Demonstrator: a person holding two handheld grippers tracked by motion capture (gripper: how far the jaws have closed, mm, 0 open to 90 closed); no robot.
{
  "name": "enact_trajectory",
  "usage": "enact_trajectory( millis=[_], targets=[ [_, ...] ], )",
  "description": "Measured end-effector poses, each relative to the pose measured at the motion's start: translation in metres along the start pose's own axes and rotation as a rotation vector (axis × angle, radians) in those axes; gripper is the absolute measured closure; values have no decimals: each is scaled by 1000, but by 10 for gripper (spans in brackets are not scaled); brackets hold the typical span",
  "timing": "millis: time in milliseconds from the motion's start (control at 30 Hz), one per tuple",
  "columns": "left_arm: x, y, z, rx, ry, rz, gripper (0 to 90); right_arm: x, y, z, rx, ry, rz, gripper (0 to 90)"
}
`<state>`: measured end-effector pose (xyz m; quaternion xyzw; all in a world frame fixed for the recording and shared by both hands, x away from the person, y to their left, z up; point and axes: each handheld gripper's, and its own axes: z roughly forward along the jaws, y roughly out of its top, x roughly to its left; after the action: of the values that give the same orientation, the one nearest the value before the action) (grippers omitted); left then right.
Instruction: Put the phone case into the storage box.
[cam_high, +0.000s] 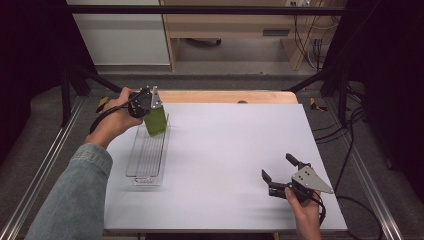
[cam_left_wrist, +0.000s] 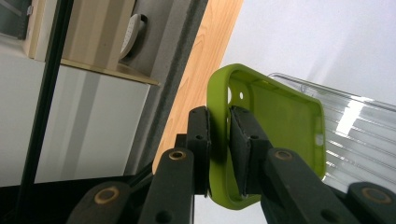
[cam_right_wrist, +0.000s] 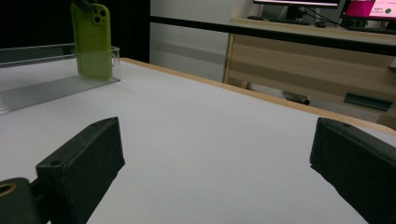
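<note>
**Green phone case held at far end of clear tray**

High view: left hand-held gripper (cam_high: 148, 106) pinches the case (cam_high: 155, 120) upright over the far end of the tray (cam_high: 146, 159) on the white bench (cam_high: 225, 150). Right hand-held gripper (cam_high: 280, 172) rests near the bench's front right, jaws spread, holding nothing.

Left gripper view: jaws clamp the case (cam_left_wrist: 275, 116) by its side wall, inner face showing. Judgement: lower it straight, keep it inside the tray walls, release only once it sits on the ribbed floor (cam_left_wrist: 359, 135).

Right gripper view: case (cam_right_wrist: 93, 39) stands at the tray's end, camera cut-outs uppermost. No brand or writing readable on it; distant screen text is too small.
</note>
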<state>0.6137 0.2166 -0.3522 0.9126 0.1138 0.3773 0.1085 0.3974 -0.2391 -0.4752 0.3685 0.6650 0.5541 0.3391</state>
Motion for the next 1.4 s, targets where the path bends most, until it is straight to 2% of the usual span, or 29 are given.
enact_trajectory(
  millis=[233,767,933,1200,1400],
  targets=[
    [1,-2,2,3,5,-15,773,0,0,0,2,-1,-3,32],
    [2,-3,6,5,29,-15,770,0,0,0,1,-1,1,31],
    [4,-4,5,-2,48,-13,813,0,0,0,1,-1,1,31],
    [4,-3,5,2,56,-13,825,-1,0,0,2,-1,1,32],
    [4,-4,6,9,80,-12,854,-1,0,0,3,-1,0,31]
  ],
)
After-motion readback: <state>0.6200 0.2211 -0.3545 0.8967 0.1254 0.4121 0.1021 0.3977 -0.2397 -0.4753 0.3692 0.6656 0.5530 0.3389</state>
